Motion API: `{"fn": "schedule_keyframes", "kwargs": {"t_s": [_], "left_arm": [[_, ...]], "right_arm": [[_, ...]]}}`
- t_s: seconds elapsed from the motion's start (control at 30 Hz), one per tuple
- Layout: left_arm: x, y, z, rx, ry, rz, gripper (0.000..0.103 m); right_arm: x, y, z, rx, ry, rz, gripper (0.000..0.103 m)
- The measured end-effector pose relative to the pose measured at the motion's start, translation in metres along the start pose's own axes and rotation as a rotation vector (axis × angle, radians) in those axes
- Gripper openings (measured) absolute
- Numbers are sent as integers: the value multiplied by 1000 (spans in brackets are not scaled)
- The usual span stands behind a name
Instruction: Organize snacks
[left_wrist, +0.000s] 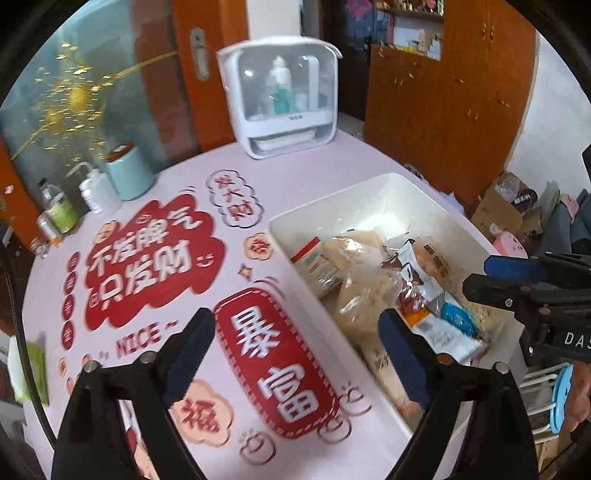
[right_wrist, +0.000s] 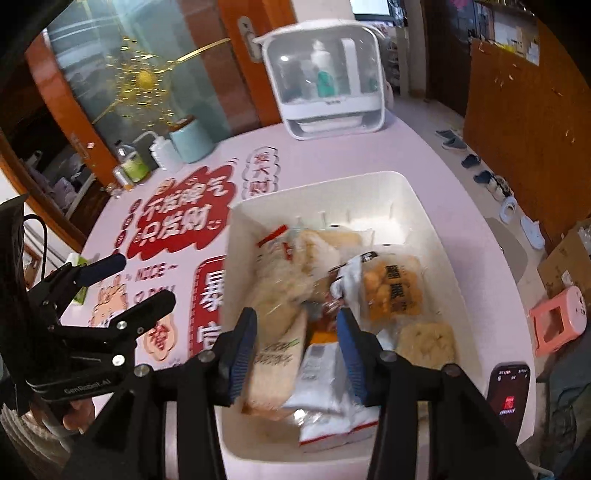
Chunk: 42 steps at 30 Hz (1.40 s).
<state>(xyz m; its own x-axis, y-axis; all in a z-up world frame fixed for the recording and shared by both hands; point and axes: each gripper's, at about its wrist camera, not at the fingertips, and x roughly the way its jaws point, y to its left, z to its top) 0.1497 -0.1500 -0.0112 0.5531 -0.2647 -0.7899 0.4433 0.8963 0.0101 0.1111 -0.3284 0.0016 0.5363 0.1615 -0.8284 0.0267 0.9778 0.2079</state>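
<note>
A white plastic bin (right_wrist: 332, 181) stands on the pink printed tablecloth (left_wrist: 147, 258) and holds several snack packets. Among them are an orange packet (right_wrist: 391, 291), a long beige pack (right_wrist: 277, 332) and a white pack (right_wrist: 325, 373). My right gripper (right_wrist: 297, 332) hovers over the bin's near end, jaws a little apart above those packs, gripping nothing. From the left wrist view, the right gripper (left_wrist: 506, 280) shows nothing between its fingers. My left gripper (left_wrist: 295, 332) is wide open and empty, straddling the bin's (left_wrist: 369, 184) left wall and the cloth.
A white clear-fronted organizer box (left_wrist: 280, 96) stands at the table's far side. A mint canister (left_wrist: 129, 173), a squeeze bottle (left_wrist: 94, 192) and a green-labelled bottle (left_wrist: 61, 210) line the far left. A phone (right_wrist: 509, 395) lies near the right edge. Below on the floor is a pink stool (right_wrist: 561, 325).
</note>
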Motion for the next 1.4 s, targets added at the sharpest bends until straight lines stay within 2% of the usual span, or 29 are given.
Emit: {"fn": "schedule_keyframes", "kwargs": {"t_s": [0.2,0.27,0.43,0.57,0.6,0.67,0.9,1.1,1.17,1.4], "left_arm": [[-63,14,-49,-38,-83,79,95],[-83,18,-65,-64,-116,113,103],[-132,31,-104,-181,-188,185,103],[-160,45,-124,-280,-201,243,103],[-165,49,-127,-308,-193,277,103],[-170,54,-134,-342,-173,334,103],[-180,54,-151,-349,-137,411,103],[-183,50,-155,-351,-145,413,103],[-183,47,-156,-345,-144,415,103],[-174,39,-157,-320,-107,411,103]], "right_arm": [[-30,38,-38,-52,-62,40,46],[-37,52,-53,-55,-72,72,46],[-57,89,-86,-84,-131,115,46],[-72,110,-102,-115,-171,106,46],[-74,114,-104,-120,-172,109,46],[-80,123,-109,-134,-182,107,46],[-88,134,-124,-150,-238,45,50],[-96,128,-129,-117,-265,35,51],[-98,127,-131,-112,-268,31,56],[-95,126,-135,-104,-258,39,57]]}}
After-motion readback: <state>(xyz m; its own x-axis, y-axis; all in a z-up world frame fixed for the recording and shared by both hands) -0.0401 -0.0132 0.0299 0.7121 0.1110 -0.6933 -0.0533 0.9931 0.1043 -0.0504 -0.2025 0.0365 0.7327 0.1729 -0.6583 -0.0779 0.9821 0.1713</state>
